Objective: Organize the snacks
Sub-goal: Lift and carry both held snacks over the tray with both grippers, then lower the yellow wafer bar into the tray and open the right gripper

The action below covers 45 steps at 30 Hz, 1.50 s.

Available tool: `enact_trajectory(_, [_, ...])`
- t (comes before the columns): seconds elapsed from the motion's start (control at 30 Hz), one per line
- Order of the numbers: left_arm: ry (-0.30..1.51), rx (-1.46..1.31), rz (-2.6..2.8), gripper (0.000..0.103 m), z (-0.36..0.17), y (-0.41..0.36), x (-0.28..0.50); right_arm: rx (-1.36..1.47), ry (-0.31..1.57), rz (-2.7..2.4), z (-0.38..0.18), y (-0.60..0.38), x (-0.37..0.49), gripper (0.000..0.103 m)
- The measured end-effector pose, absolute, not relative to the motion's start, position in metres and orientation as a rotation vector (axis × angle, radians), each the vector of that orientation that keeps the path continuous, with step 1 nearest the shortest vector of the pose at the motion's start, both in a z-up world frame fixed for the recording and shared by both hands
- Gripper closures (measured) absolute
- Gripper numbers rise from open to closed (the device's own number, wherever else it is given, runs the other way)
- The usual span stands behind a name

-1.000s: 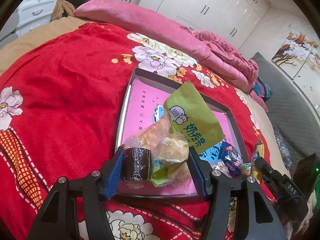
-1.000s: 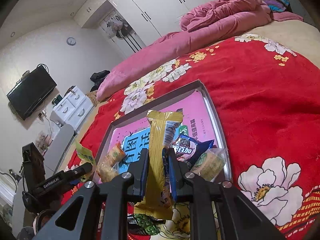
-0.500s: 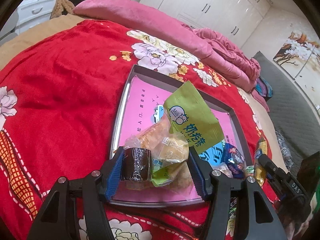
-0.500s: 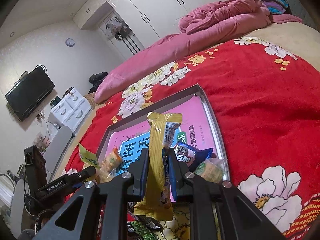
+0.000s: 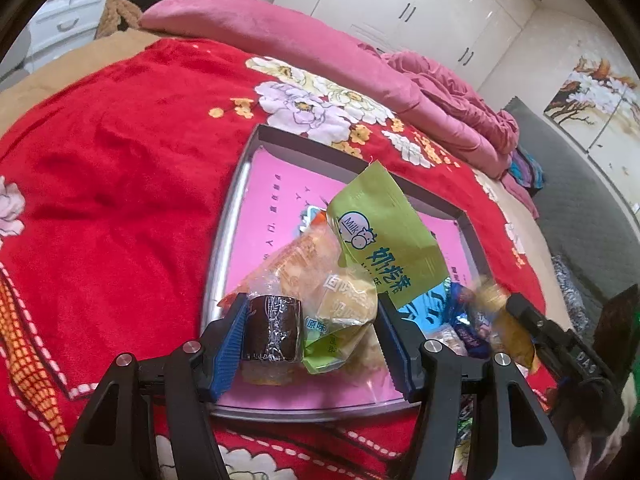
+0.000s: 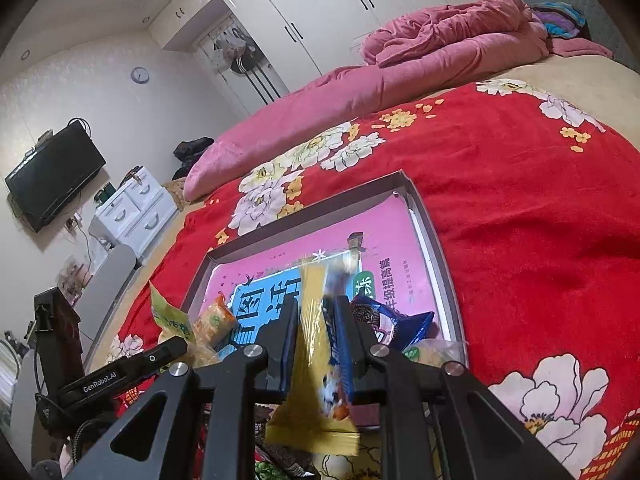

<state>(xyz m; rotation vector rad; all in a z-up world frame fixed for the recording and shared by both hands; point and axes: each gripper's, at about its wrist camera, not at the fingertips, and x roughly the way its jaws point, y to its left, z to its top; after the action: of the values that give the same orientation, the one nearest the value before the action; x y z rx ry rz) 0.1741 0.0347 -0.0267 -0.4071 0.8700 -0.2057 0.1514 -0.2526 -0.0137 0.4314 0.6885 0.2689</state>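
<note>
While over one tray (image 5: 224, 240): left fingers (image 5: 390, 344) clamping four snacks (image 5: 340, 304), right fingers (image 6: 344, 344) pinching one yellow packet (image 6: 312, 360).

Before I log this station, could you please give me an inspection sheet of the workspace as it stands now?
Surface: red floral blanket on a bed, with a grey tray lined in pink.
Job's things: bundle of snack packets, including a green milk packet; yellow snack bar; blue cookie packet lying in the tray.
Clutter: pink quilt bunched at the far end.
Grippers: left tool clamps the bundle; right tool shut on the bar.
Cables: cords hanging below the wall television.
Surroundings: white wardrobes, white drawers, wall clock.
</note>
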Motion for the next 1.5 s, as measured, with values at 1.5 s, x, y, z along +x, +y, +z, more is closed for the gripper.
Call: enact_trajectory(1.5, [0.875, -0.346, -0.199, 0.04, -0.035, 0.023, 0.183, 0.219, 0.736, 0.178, -0.034, -0.227, 0.178, 0.083])
